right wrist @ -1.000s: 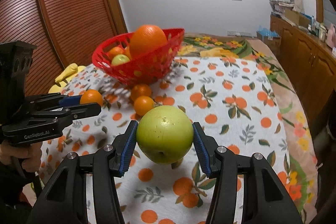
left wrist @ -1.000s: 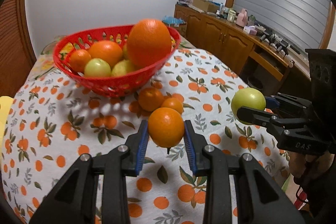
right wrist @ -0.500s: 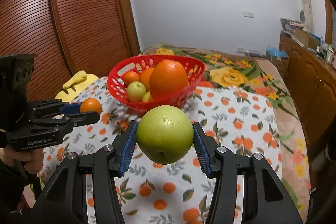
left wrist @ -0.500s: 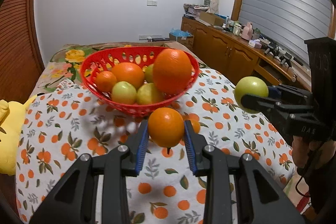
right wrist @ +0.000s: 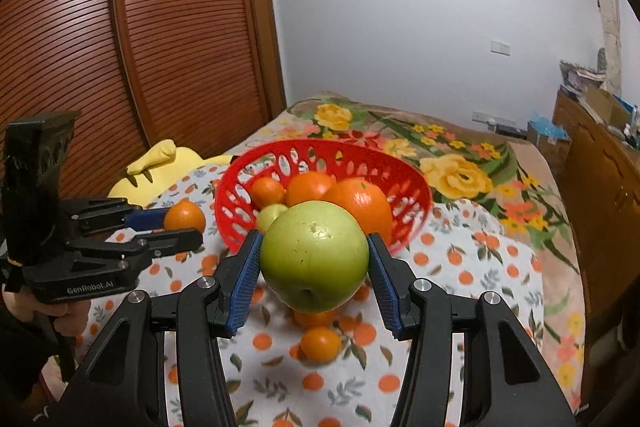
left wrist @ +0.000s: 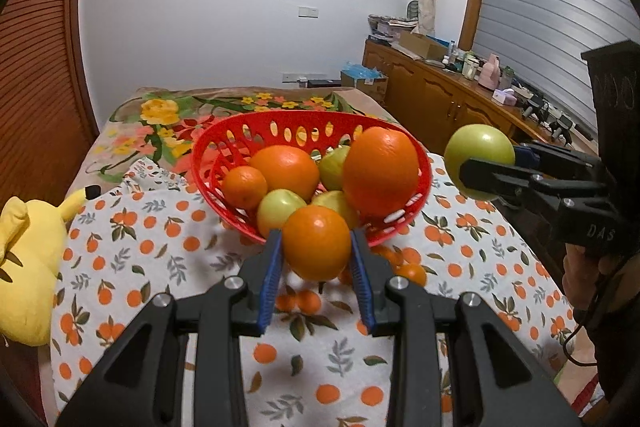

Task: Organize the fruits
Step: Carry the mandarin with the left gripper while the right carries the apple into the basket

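My left gripper (left wrist: 317,267) is shut on a small orange (left wrist: 316,242) and holds it in the air just in front of the red basket (left wrist: 240,143). The basket holds several oranges and green apples, with a big orange (left wrist: 380,171) at its right. My right gripper (right wrist: 314,279) is shut on a green apple (right wrist: 314,255), raised in front of the basket (right wrist: 412,187). In the left wrist view the apple (left wrist: 480,155) hangs right of the basket. Loose small oranges (right wrist: 320,343) lie on the cloth below, in front of the basket.
An orange-print cloth (left wrist: 140,239) covers the table over a floral blanket (left wrist: 160,115). A yellow plush toy (left wrist: 24,267) lies at the left edge. A wooden sideboard (left wrist: 440,99) with clutter runs along the right wall. A slatted wooden door (right wrist: 100,47) is on the left.
Both grippers have risen with their fruit and moved toward the basket, so I now look down into it. Both grips are unchanged.
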### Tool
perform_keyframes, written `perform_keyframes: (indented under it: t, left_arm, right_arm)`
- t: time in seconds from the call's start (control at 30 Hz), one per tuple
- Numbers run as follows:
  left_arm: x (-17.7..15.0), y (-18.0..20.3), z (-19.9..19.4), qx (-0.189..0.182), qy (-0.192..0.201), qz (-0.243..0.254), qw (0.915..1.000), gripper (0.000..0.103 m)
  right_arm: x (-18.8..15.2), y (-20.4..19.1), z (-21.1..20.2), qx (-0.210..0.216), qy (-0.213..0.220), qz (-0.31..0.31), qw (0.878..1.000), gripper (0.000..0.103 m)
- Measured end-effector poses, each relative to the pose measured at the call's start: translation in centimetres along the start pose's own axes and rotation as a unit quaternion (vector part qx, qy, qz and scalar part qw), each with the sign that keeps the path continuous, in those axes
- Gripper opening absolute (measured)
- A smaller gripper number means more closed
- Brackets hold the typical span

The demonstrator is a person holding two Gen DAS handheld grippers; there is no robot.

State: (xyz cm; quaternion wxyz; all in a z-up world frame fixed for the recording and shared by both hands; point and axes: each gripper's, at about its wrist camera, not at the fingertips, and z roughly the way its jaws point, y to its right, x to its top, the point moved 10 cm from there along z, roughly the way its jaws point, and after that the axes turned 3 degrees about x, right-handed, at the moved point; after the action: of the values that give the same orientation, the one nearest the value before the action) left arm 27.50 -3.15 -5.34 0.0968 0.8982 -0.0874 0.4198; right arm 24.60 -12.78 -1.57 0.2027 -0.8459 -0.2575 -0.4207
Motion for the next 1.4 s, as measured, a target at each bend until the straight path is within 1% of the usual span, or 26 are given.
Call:
perform_keyframes:
  t: [0.37, 0.6, 0.83, 0.93, 1.17, 1.4]
  left_arm:
    - [2.7, -1.7, 2.0, 0.002, 0.004, 0.0, 1.0, 0.031]
    - [4.0, -2.7, 3.4, -0.001, 0.005, -0.004, 1.0, 0.032]
    - [4.5, -3.0, 4.4, -0.002, 0.003, -0.003, 1.0, 0.032]
    - [4.5, -3.2, 5.0, -0.002, 0.0, -0.003, 1.0, 0.032]
    - [4.4, -3.4, 6.1, -0.003, -0.007, -0.005, 1.0, 0.032]
    - [4.2, -3.6, 6.5, -0.002, -0.012, -0.006, 0.9999, 0.032]
  right_arm:
    - [4.2, 0.9, 3.5, 0.008, 0.002, -0.013, 1.0, 0.053]
    - [6.1, 3.6, 6.7, 0.002, -0.013, -0.006, 1.0, 0.053]
    - [6.3, 6.1, 10.0, -0.001, -0.047, 0.005, 0.999, 0.053]
    - [6.1, 6.8, 11.3, 0.004, -0.062, 0.013, 0.998, 0.053]
    - [5.4, 7.5, 13.8, 0.015, -0.096, 0.023, 0.995, 0.053]
    - [5.1, 7.2, 15.1, 0.019, -0.112, 0.019, 0.993, 0.053]
